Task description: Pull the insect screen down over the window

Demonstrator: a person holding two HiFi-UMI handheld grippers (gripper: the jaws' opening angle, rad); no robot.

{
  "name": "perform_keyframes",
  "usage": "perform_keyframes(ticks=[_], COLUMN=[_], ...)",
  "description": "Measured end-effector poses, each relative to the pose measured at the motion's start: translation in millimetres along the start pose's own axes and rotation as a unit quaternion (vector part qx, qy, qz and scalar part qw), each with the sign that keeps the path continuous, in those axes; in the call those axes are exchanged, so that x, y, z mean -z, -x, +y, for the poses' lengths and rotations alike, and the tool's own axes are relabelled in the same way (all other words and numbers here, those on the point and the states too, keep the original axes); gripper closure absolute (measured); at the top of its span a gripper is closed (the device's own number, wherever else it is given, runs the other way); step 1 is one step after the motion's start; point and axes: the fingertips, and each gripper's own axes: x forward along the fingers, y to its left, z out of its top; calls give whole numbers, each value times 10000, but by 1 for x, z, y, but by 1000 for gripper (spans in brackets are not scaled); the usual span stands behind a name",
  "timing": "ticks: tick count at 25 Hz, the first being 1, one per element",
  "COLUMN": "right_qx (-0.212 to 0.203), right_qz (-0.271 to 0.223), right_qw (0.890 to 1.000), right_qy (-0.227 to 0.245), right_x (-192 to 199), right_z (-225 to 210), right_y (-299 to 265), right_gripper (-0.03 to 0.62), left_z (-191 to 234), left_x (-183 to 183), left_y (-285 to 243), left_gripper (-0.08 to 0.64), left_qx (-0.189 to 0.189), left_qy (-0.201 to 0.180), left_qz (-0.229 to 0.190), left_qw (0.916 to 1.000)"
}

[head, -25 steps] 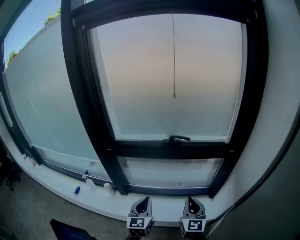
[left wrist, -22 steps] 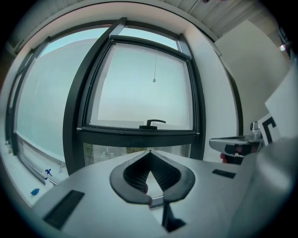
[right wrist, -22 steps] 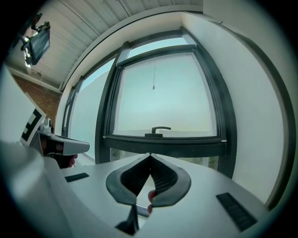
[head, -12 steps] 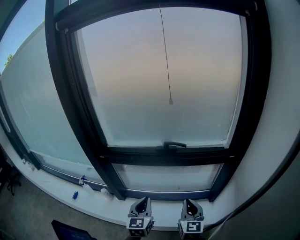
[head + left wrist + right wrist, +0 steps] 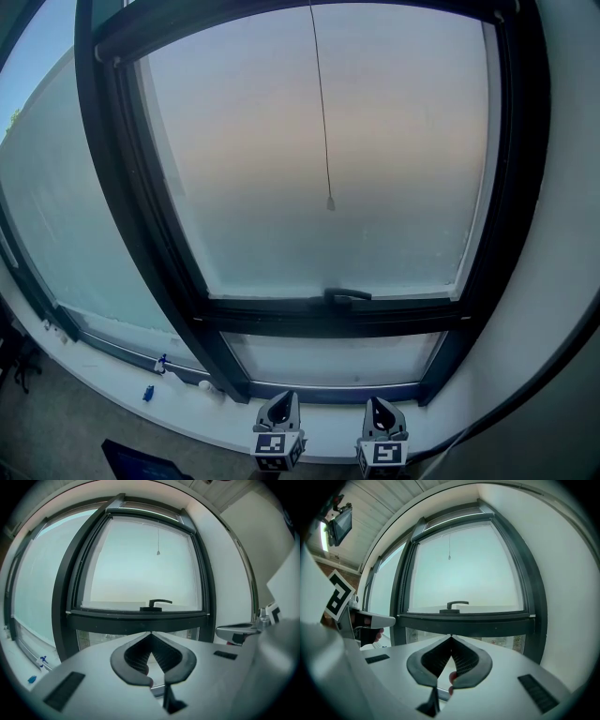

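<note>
Below, left gripper point(image 5: 285, 400), right gripper point(image 5: 376, 405) partly cropped, window point(image 5: 403, 187) hazy

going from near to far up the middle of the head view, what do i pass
left tool and right tool side by side → white sill → lower pane → window handle → pull cord's end

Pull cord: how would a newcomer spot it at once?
Find the large dark-framed window. In its upper pane a thin cord hangs from the top frame, ending in a small weight above the black handle. Nothing else crosses the pale glass.
</note>
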Motion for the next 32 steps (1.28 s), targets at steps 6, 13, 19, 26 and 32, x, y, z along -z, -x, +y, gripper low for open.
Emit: perform_keyframes(ticks=[6,13,19,26,32], right_qx=[103,-73,256,366,450], right_qz=[-114,-493,-897,-1721,-2381], right_qw=[9998,9985,9931,9844,9597], right_qy=[122,-243,-708,-41,1426], right_x=[-9,-62,-102,-183,-270], right_z=[-2,-2,-16,-34,-48], right_y=[-30,-78,-116,-134,-140], right_gripper=[591,591,591,591,591], left_z=[10,18,19,-2,7], left_x=[-24,-64,-103,-186,-279], left_y=[-27,-74,-111,-137,-144], left_gripper=[558,558,558,558,558], left_qx=[143,873,1265,1508,1096], left_qy=[-17,-333,-547,-1382,-1951], left_qz=[-157,-599,-909,-1688,-2490], left_qw=[9998,9938,9863,9642,9423])
